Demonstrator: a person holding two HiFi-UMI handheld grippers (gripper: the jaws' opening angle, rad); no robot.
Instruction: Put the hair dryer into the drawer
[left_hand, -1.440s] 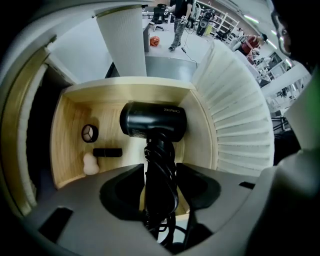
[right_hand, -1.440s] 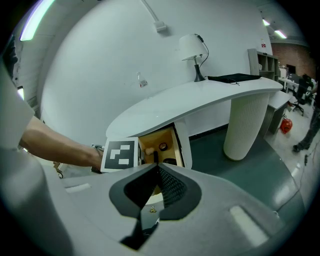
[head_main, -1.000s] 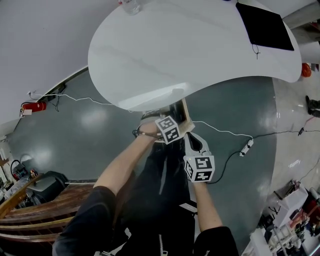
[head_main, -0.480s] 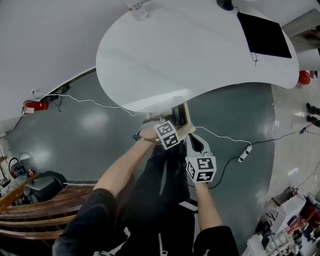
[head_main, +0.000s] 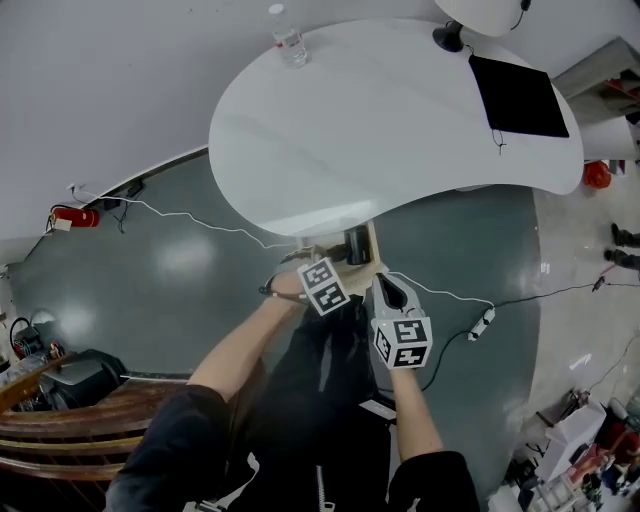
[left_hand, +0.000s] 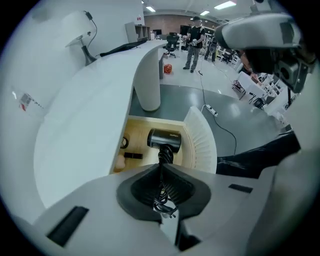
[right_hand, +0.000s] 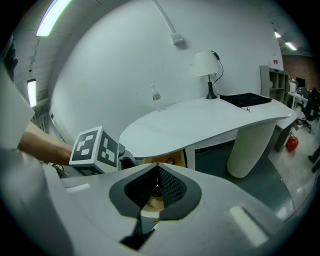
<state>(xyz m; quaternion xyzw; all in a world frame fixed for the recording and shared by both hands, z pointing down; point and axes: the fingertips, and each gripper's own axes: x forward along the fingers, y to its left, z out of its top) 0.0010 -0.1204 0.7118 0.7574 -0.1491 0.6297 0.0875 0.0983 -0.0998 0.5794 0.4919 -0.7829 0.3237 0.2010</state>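
The black hair dryer (left_hand: 164, 138) lies inside the open wooden drawer (left_hand: 134, 131) under the white table's edge; the head view shows it as a dark shape (head_main: 356, 245). Its black cord (left_hand: 163, 156) runs up from it into my left gripper (left_hand: 161, 164), whose jaws have just been closing and now stand shut on the cord, with a loop bunched behind the tips. In the head view the left gripper (head_main: 335, 265) hangs over the drawer, pointing steeply down. Beside it my right gripper (head_main: 388, 287) is shut (right_hand: 158, 166) with nothing between its fingers.
The white curved table (head_main: 400, 110) carries a bottle (head_main: 288, 45), a lamp (head_main: 480, 15) and a black mat (head_main: 518, 95). Small dark items (left_hand: 131, 155) lie in the drawer's left part. A white cable with a power strip (head_main: 478, 325) trails on the grey floor.
Both grippers have risen a little over the drawer. The left marker cube has shifted up and left in the head view, and more of the table now shows.
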